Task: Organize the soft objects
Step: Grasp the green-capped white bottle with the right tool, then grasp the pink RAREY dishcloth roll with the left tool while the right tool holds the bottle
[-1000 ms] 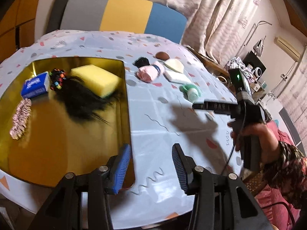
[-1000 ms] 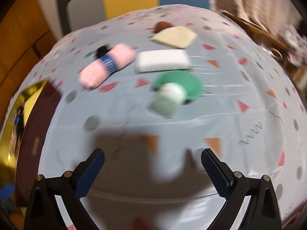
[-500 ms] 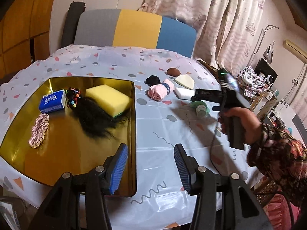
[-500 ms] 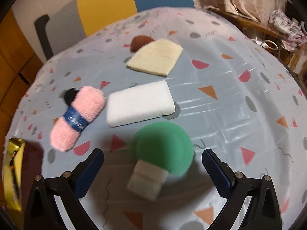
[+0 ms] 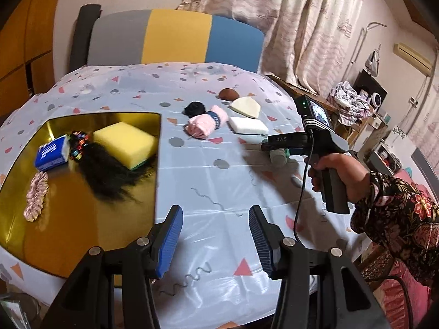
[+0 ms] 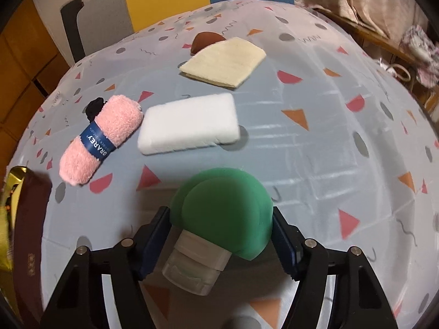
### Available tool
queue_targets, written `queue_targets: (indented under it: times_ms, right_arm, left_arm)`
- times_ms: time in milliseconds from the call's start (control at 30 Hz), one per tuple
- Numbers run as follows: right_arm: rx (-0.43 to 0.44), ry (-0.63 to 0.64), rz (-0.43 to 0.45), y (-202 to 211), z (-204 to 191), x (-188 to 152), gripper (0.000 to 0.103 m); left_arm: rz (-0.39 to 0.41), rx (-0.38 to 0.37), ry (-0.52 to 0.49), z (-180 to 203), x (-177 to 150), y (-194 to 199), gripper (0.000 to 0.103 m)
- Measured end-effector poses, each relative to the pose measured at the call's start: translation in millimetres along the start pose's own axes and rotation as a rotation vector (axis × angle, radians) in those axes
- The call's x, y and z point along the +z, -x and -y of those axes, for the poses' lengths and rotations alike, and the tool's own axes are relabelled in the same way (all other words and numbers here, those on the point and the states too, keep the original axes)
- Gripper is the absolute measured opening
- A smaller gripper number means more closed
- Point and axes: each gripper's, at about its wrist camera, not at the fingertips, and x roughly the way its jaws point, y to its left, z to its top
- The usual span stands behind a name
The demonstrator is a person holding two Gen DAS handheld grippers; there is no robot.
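1. In the right wrist view our right gripper (image 6: 221,229) sits at the bottom centre of the frame, its jaws closing around the green sponge (image 6: 223,211); both blue pads touch the sponge's sides.
2. The sponge has a clear plastic handle (image 6: 196,266) that points toward the lower edge of the frame.
3. Above it lie a white sponge (image 6: 189,123), a pink yarn ball (image 6: 101,139) to the left and a cream cloth (image 6: 223,63) toward the top, all on the patterned tablecloth (image 6: 329,137).
4. In the left wrist view our left gripper (image 5: 215,241) hovers at the bottom centre, its fingers half spread with nothing between them.
5. At the left of that frame the gold tray (image 5: 68,219) holds a yellow sponge (image 5: 124,139), a black wig (image 5: 107,170), a blue tissue pack (image 5: 52,155) and a pink scrunchie (image 5: 35,196).
6. At the right, a hand (image 5: 340,175) in a floral sleeve grips the other gripper's handle.
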Motion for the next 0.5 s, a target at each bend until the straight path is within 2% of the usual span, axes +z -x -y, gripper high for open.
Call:
queue_targets:
  times_ms: [167,300,500]
  right_arm:
    - [0.03,-0.04,-0.017,11.5,16.4,-9.0,0.069]
    - [0.056,-0.062,0.005,13.7,24.6,-16.7,0.069]
    - [0.084,-0.107,-0.016,14.9,31.2,-15.0,0.064]
  left_arm:
    - [-0.018,-0.011,-0.033,18.4,13.0,-11.3,0.05]
    - [-0.024,-0.012,-0.068,35.5,29.9,-25.9,0.051]
    - [-0.109,0.038,-0.105,51.5,67.4,-76.9,0.051]
